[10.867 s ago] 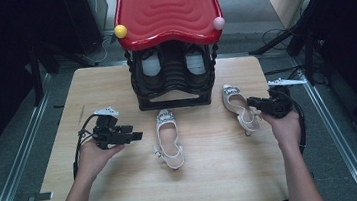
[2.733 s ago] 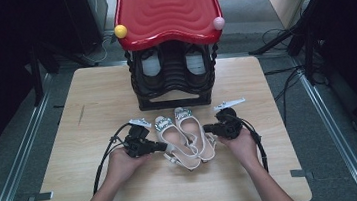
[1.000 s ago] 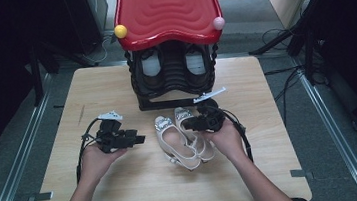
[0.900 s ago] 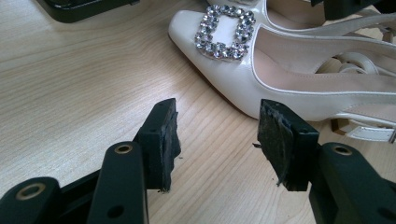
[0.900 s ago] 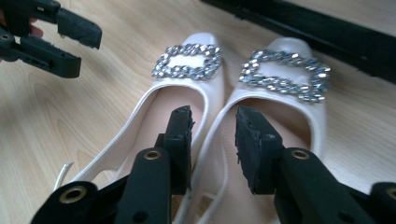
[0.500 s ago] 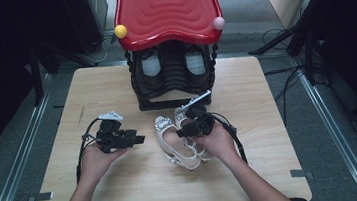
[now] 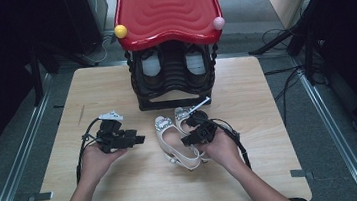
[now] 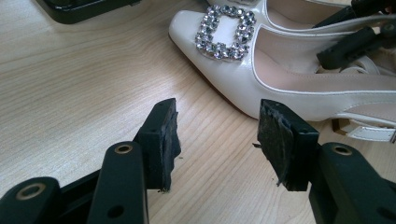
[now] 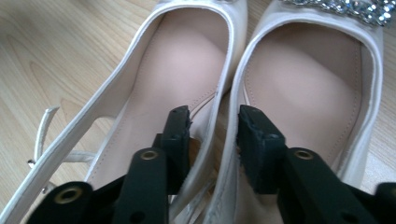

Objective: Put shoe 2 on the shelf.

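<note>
- two white shoes (image 7: 178,138) lie side by side on the desk (image 7: 269,121), just in front of the black shoe rack (image 7: 173,78) with the red top (image 7: 166,6).
- each shoe has a shiny buckle (image 8: 227,25) on the toe and a thin strap at the back.
- the shoes look light. the sides look thin and a bit bendy, and the skin looks smooth, so it may slip.
- the buckle stones could chip, so it seems best not to pinch there.
- a good place to hold is the two inner sides, where the shoes touch. one pinch can take both shoes at once.
- the right hand-held gripper (image 9: 212,140) is doing just that. one jaw is inside the left shoe (image 9: 159,84) and one jaw is inside the right shoe (image 9: 308,88), with both inner walls in the gap. the jaws are close on the walls, but i cannot tell if they squeeze tight yet.
- the right hand (image 7: 222,148) comes in from the heel end and tips the jaws down toward the shoes.
- the left hand-held gripper (image 8: 217,140) has its jaws wide apart and holds nothing. it sits low over the desk, just beside the toe of the near shoe.
- the left hand (image 7: 97,159) rests on the desk, apart from the shoes.
</note>
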The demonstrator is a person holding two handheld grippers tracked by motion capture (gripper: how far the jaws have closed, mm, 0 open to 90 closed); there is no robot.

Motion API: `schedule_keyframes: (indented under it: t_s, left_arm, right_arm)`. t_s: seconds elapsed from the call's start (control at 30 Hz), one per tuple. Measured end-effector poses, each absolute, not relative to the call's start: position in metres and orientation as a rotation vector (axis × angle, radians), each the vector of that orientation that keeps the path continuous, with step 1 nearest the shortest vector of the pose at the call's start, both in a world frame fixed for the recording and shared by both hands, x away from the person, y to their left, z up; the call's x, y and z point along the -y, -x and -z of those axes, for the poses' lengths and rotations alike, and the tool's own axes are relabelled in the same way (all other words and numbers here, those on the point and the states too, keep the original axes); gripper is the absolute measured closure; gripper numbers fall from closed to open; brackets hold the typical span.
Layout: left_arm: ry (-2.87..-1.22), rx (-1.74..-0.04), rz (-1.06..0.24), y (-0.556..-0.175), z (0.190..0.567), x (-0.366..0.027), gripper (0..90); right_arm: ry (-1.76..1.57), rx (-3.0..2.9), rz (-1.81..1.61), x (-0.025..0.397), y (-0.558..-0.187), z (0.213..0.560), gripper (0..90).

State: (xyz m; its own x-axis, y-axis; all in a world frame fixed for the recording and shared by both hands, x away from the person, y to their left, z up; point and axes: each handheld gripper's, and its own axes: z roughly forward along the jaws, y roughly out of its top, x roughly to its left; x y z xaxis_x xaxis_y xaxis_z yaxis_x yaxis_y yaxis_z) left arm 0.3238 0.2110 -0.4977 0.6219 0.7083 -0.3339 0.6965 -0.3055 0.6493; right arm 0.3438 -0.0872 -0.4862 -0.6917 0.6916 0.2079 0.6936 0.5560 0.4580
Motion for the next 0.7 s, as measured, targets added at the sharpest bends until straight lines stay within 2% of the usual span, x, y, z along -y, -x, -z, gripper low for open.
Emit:
schedule_keyframes:
  t_s: [0.33,0.6,0.7]
  left_arm:
    - [-2.038,-1.102,-0.017,-0.3236,0.4979,-0.2098,47.7]
    - [-2.035,-1.105,-0.02,-0.3239,0.4978,-0.2131,46.2]
    - [-2.026,-1.114,-0.021,-0.3241,0.4977,-0.2149,46.2]
  right_arm:
    - [1.211,2.768,0.794,0.0857,-0.348,0.489,74.2]
    - [1.265,2.728,0.784,0.0877,-0.3502,0.4874,85.5]
    - [1.289,2.677,0.783,0.09,-0.3536,0.4867,86.2]
